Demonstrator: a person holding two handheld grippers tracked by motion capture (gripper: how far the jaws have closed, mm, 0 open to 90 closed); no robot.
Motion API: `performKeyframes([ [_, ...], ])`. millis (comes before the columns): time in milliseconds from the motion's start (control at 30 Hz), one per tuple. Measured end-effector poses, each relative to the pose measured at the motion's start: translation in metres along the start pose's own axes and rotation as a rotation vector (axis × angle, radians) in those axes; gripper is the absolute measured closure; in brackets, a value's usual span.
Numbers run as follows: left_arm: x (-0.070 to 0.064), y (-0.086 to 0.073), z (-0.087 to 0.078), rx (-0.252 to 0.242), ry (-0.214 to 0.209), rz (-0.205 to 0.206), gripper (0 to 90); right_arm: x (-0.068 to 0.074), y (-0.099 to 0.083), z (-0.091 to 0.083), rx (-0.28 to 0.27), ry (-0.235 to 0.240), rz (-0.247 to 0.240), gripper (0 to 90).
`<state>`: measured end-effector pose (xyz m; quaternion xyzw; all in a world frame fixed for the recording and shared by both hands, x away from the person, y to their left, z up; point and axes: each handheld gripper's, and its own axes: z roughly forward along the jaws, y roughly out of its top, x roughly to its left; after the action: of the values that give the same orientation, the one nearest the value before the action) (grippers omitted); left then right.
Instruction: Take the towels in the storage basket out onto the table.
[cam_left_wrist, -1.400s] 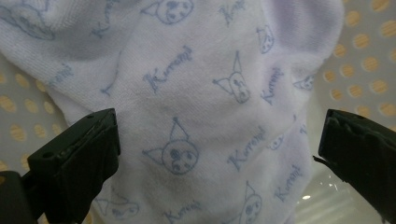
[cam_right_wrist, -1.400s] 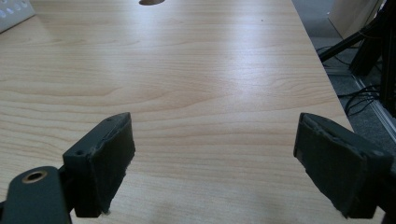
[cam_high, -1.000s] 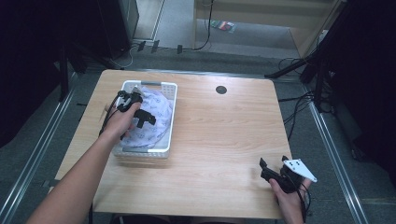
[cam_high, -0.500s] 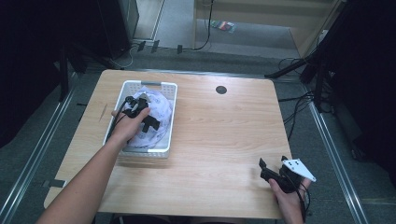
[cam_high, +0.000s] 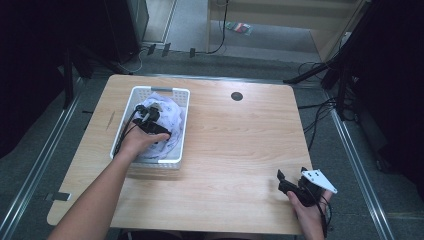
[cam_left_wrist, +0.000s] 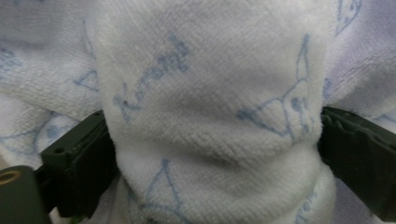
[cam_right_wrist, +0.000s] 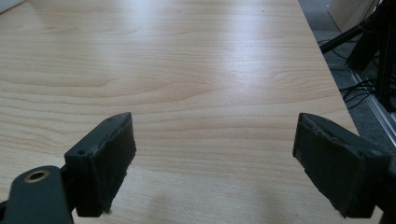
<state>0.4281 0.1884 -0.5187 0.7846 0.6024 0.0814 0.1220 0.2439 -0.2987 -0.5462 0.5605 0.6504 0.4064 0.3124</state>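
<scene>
A white towel with a blue print (cam_high: 171, 113) lies bunched in a white plastic basket (cam_high: 161, 90) on the left of the wooden table. My left gripper (cam_high: 150, 121) is pushed down into the towel. In the left gripper view the towel (cam_left_wrist: 210, 93) bulges between the two jaws, which stand wide apart and touch the cloth on either side, so the left gripper (cam_left_wrist: 215, 158) is open around a fold. My right gripper (cam_high: 291, 175) rests low at the table's near right corner, open, with bare wood between its jaws (cam_right_wrist: 215, 154).
The wooden table (cam_high: 240, 140) has a round black cable hole (cam_high: 236, 96) at the back middle. Its right edge (cam_right_wrist: 327, 70) drops to a floor with cables and stand legs (cam_high: 320, 75). Wood stretches between basket and right gripper.
My left hand and gripper have moved nearer and lower within the basket, sinking into the towel. The right gripper has stayed where it was.
</scene>
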Motion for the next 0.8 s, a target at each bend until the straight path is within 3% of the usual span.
performKeyframes([
  [100,0.000,0.001,-0.001,0.004,0.006,0.001,7.4,0.000,0.000,0.000,0.001,-0.002,0.000,13.5],
  [300,0.006,-0.001,-0.011,-0.018,0.005,0.017,47.1,0.001,0.000,0.001,0.006,-0.006,-0.010,13.6],
  [400,0.007,-0.001,-0.012,-0.018,0.004,0.005,58.3,0.001,0.000,0.001,0.006,-0.009,-0.013,13.6],
  [567,0.006,-0.001,-0.013,-0.028,0.011,0.016,66.0,0.001,0.000,0.001,0.001,-0.008,-0.006,13.4],
  [800,0.012,-0.001,-0.018,-0.038,-0.031,-0.004,69.4,0.003,-0.001,-0.001,-0.020,-0.022,-0.028,13.1],
])
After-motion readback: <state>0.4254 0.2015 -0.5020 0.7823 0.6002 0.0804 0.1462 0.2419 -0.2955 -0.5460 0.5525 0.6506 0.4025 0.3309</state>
